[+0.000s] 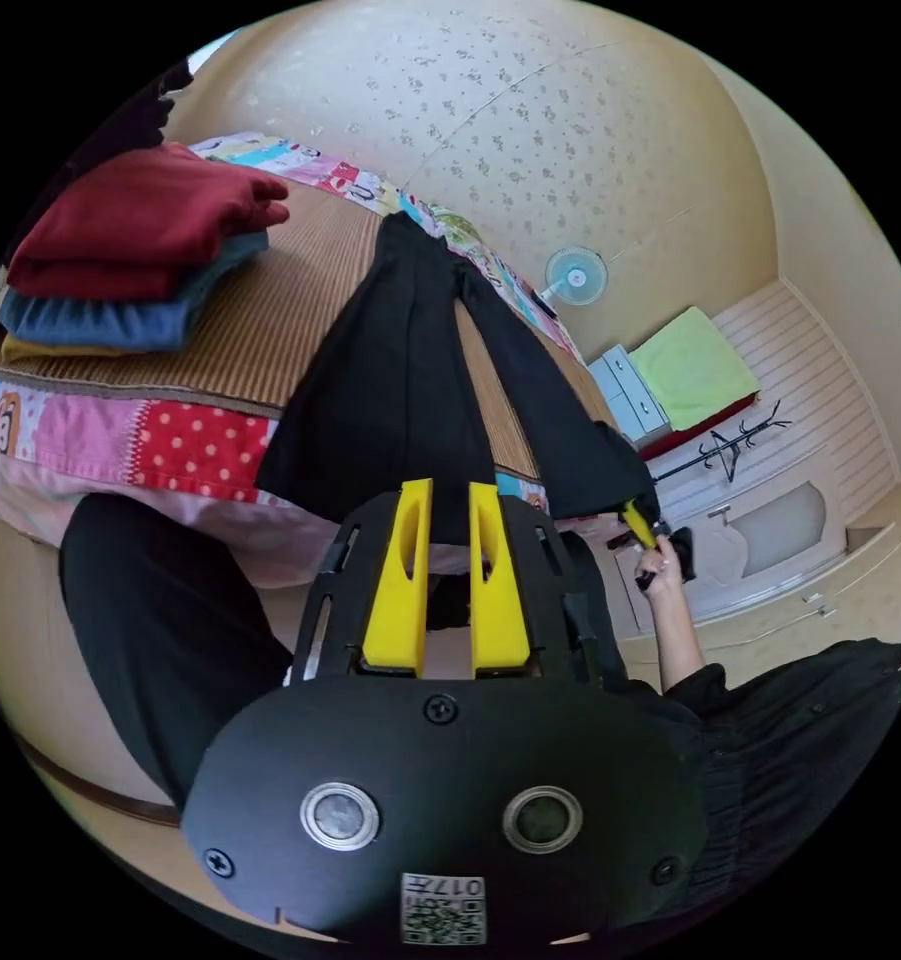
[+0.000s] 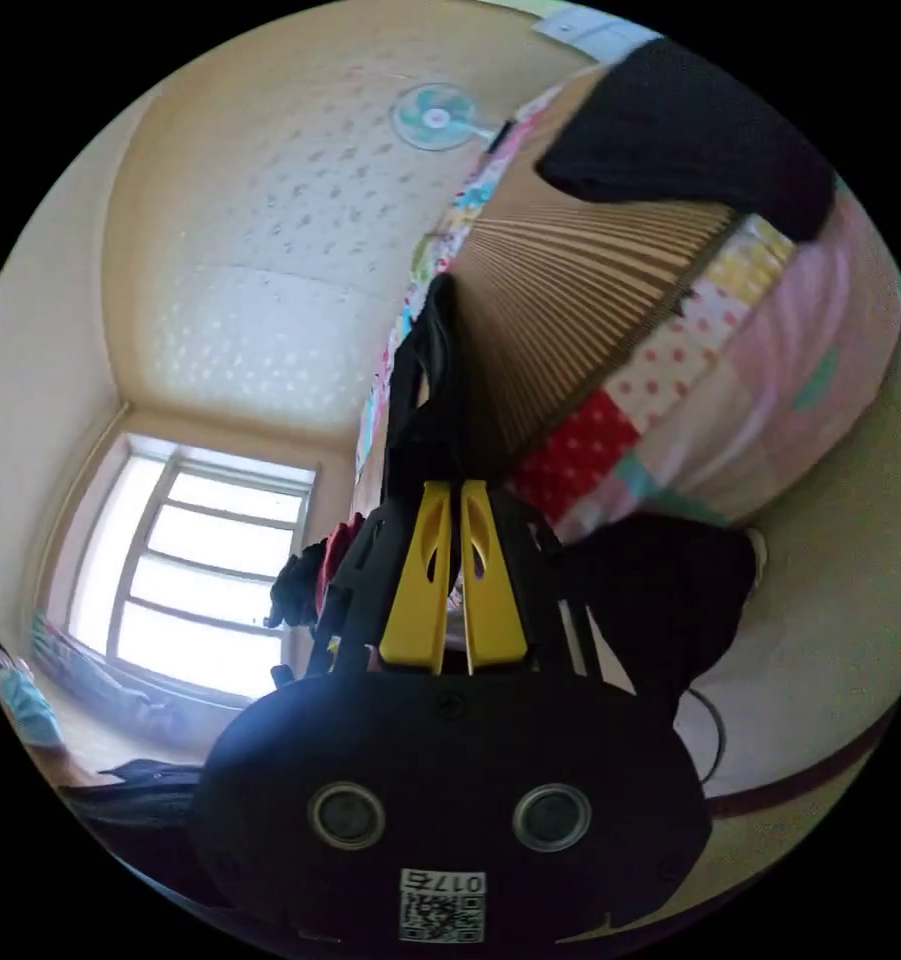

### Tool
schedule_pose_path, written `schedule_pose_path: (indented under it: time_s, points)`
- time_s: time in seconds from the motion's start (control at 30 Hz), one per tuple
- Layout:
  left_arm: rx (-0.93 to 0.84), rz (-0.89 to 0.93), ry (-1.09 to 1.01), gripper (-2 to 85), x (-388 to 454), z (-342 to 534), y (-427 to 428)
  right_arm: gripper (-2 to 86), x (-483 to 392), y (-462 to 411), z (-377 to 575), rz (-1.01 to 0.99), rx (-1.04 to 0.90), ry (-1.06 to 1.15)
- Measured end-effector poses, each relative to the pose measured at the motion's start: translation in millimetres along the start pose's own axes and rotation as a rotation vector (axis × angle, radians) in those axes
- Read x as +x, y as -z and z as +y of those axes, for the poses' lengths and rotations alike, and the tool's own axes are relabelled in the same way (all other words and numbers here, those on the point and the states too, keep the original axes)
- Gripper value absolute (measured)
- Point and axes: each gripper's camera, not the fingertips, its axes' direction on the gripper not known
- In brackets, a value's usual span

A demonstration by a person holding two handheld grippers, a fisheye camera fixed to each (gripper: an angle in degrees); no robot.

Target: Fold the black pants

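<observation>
- Left gripper (image 1: 449, 490): yellow jaws drawn near together w/ black cloth running between them, so it looks clamped on the waist end of the black pants (image 1: 410, 390).
- Right gripper (image 2: 448, 488): jaws nearly closed, dark cloth right at the tips; looks like a pinch on the pants (image 2: 422, 400), but can't tell for sure that both jaws press.
- In the left gripper view the right gripper (image 1: 638, 525) sits off to the side in a hand (image 1: 660, 572), at the pants' other waist corner.
- Pants: stretch away from both grippers across the bed (image 1: 270, 330), legs pointing to the far edge, waist hanging over the near edge by the person.
- Further out, beyond the left gripper: stack of folded clothes (image 1: 135, 260) on the bed, well apart from the pants.
- Step in hand, my guess: spreading/aligning before the 1st fold.
- To do it well: keep both corners level, pull evenly so legs lie flat and parallel, no twist at the crotch, then fold one leg onto the other w/ seams matched.
- Risk: uneven tension drags one leg crooked; cloth may slip off the bed edge.
</observation>
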Motion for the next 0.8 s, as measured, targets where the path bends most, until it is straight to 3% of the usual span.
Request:
schedule_pose_path:
  time_s: [0.13,0.27,0.4,0.47,0.63,0.73,0.8]
  points:
    - [-0.077,0.082,-0.051,7.0,20.7,-11.2,-32.8,3.6,66.8,30.7,11.9,-0.010,-0.074,-0.207]
    - [-0.217,0.139,-0.174,8.6,67.9,-34.6,-90.6,8.7,75.5,57.0,16.0,0.053,-0.072,-0.270]
    - [-0.347,0.118,-0.291,10.1,119.2,-56.0,-164.6,13.5,77.7,53.4,-12.8,0.272,-0.320,-0.333]
    - [-0.434,0.092,-0.300,11.0,133.8,-61.7,-201.2,12.7,75.7,54.9,-23.8,0.279,-0.393,-0.344]
    - [-0.551,-0.003,-0.309,10.4,150.4,-51.9,-265.0,12.6,28.4,91.6,-39.5,0.046,-0.145,-0.045]
    - [-0.490,-0.065,-0.285,7.9,145.6,-38.5,-267.6,13.7,20.4,86.8,-38.1,0.098,-0.113,0.012]
    - [-0.550,-0.029,-0.235,7.7,142.4,-32.8,-265.3,12.0,19.2,77.4,-34.3,0.108,-0.115,0.058]
